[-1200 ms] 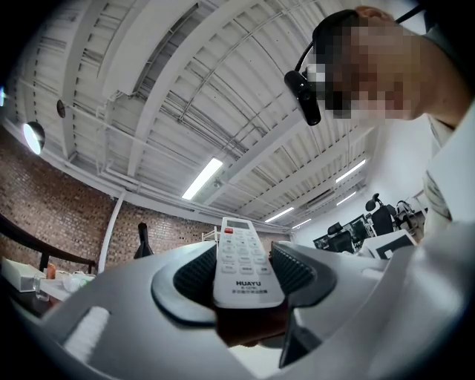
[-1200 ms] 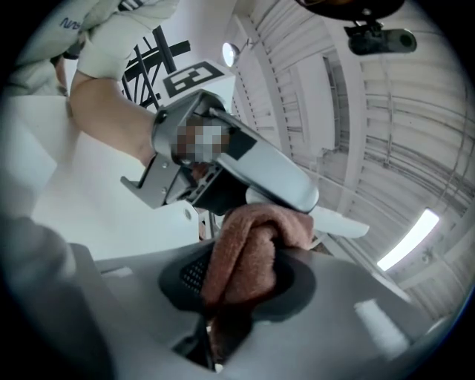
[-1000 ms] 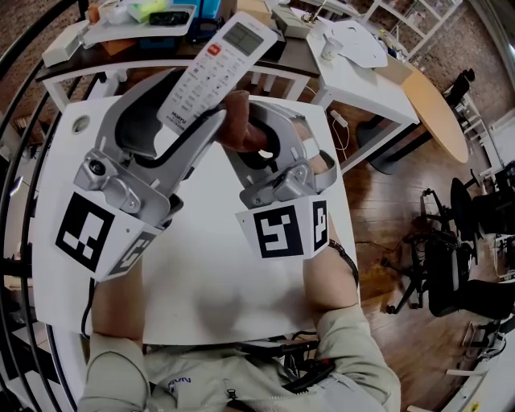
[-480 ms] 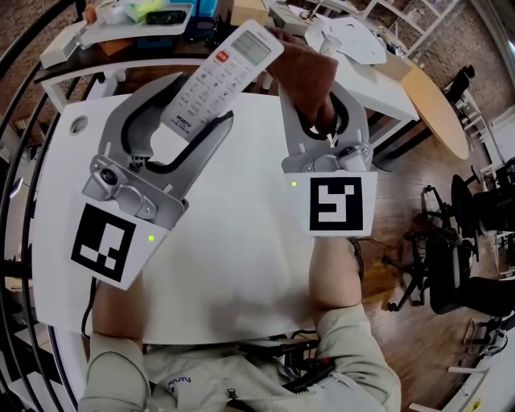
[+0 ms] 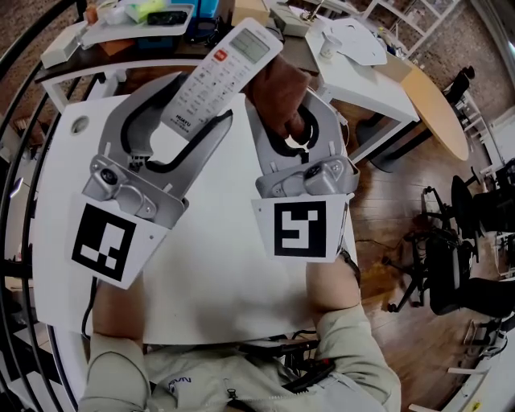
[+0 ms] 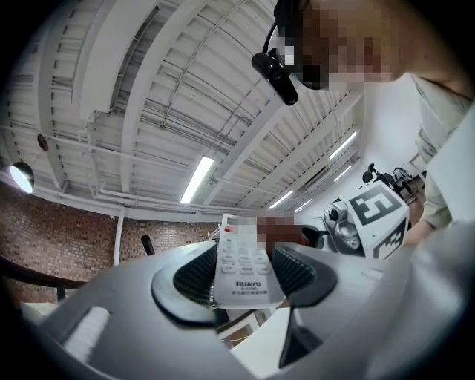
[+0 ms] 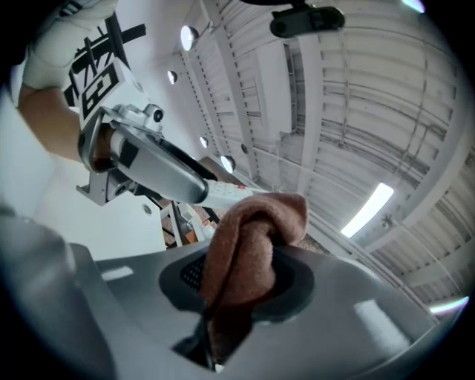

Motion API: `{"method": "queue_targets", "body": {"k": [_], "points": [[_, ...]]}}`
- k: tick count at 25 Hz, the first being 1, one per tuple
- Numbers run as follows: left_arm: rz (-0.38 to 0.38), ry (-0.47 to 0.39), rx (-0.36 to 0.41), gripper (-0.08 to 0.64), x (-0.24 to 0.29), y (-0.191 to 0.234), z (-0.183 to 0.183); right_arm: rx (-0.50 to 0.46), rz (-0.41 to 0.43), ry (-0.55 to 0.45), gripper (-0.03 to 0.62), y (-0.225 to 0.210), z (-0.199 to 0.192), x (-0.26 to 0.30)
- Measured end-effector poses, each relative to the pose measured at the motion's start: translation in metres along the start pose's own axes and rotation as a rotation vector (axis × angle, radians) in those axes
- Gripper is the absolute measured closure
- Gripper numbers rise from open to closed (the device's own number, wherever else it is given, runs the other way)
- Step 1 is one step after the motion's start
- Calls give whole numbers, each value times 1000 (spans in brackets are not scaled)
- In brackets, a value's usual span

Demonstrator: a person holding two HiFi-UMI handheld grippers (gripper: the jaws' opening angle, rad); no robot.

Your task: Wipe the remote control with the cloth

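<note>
A white remote control [image 5: 216,76] with a red button and a small screen is held in the air over the white table [image 5: 225,265], tilted up to the right. My left gripper [image 5: 197,106] is shut on its lower end. In the left gripper view the remote [image 6: 241,263] stands between the ribbed pads. My right gripper [image 5: 288,103] is shut on a folded brown cloth [image 5: 280,92], which lies against the remote's right edge near its upper half. In the right gripper view the cloth [image 7: 249,249] bulges out of the jaws, with the remote's end [image 7: 228,191] just behind it.
A cluttered desk with a tray [image 5: 137,20] lies behind the table. A second white table [image 5: 362,76] and a round wooden one [image 5: 438,105] stand at the back right. Office chairs [image 5: 475,213] stand on the wood floor at the right. A cable hole [image 5: 79,124] marks the table's left.
The right gripper with the cloth went from under the remote's middle up to its top end, then came back left and down against its right edge. The left gripper rolled slightly.
</note>
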State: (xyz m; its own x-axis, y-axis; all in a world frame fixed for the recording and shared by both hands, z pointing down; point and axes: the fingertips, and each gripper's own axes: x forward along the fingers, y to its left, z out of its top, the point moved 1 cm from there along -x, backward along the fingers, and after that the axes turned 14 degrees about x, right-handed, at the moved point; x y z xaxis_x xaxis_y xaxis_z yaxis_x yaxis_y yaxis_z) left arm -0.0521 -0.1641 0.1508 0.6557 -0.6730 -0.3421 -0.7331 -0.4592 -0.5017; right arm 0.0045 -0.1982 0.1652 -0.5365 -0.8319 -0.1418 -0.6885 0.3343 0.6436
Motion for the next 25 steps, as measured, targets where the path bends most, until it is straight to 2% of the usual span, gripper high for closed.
{"method": "queue_targets", "body": {"k": [4, 8, 16, 20, 25], "points": [[7, -22, -41, 318, -1, 0, 5, -55, 56, -32, 492, 18, 5, -5], [0, -57, -35, 318, -5, 6, 4, -95, 126, -54, 492, 38, 8, -6], [-7, -87, -151, 318, -7, 8, 10, -73, 246, -105, 492, 53, 14, -17], [-19, -103, -192, 318, -8, 8, 9, -31, 236, -116, 492, 44, 12, -15], [-52, -111, -212, 318, -6, 7, 6, 61, 140, -92, 492, 15, 4, -6]]}}
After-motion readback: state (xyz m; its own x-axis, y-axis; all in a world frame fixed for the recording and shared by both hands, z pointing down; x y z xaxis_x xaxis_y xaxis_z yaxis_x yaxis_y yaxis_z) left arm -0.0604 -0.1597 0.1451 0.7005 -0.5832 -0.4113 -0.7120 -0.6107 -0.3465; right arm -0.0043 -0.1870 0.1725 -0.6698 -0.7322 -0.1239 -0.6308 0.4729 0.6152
